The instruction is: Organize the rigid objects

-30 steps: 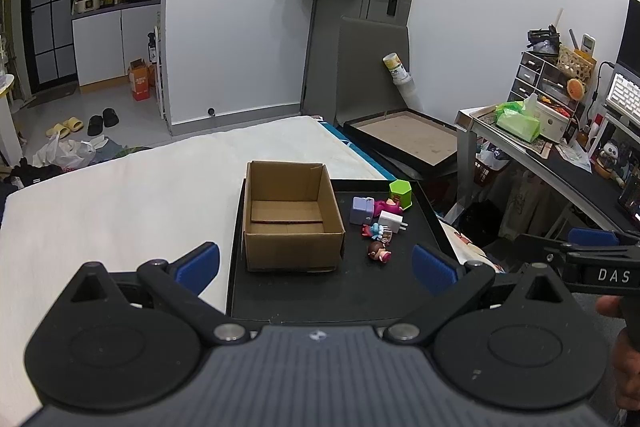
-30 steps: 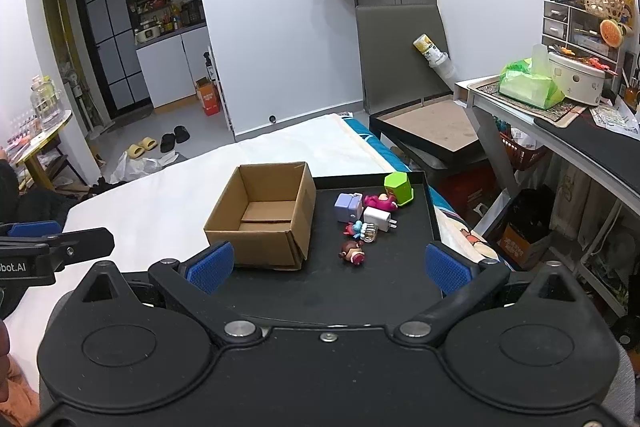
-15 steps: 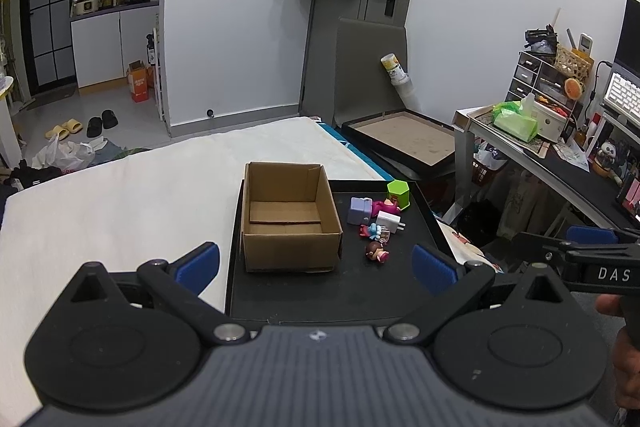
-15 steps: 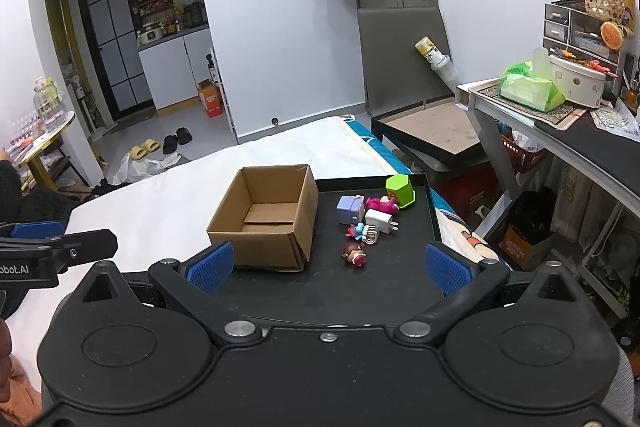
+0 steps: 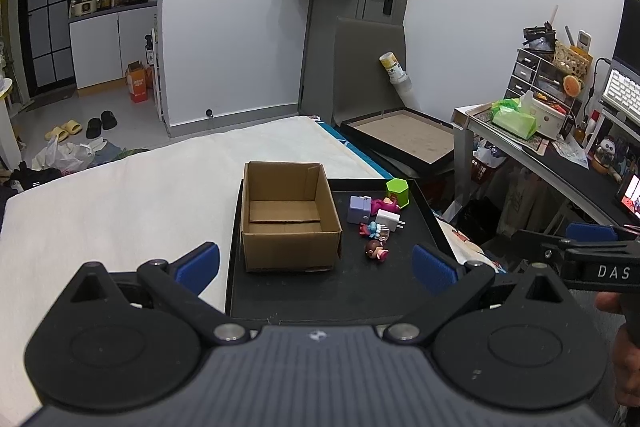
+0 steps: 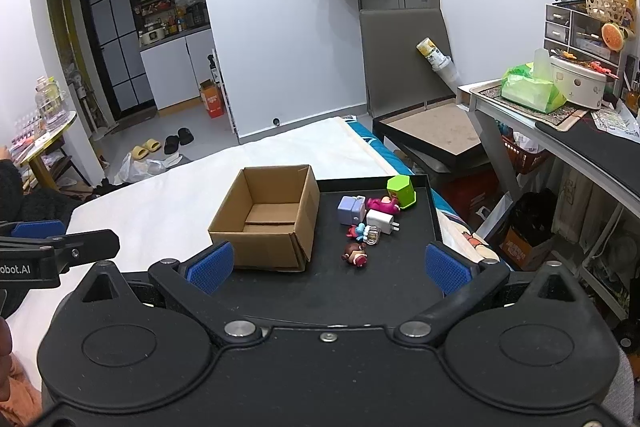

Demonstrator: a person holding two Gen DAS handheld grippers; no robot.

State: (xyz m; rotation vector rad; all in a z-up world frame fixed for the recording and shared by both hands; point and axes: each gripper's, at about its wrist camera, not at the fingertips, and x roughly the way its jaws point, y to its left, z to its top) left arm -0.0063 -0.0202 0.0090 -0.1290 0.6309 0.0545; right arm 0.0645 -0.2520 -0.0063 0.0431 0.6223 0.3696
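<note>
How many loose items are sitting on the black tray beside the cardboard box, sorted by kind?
Toy figures: 3 – pink one, blue and red one, brown-haired one
Lilac box-shaped toy: 1
White charger plug: 1
Green hexagonal cup: 1
Total: 6, all on the black tray, none in the cardboard box.

- From the left wrist we look forward between spread blue pads, down over the black tray [image 5: 424, 205] from its near edge, somewhat back.
- From the right wrist we face the same way, set further right.
- We share the cardboard box [image 5: 289, 215] [image 6: 269, 217], the tray [image 6: 430, 205] and the far door.
</note>
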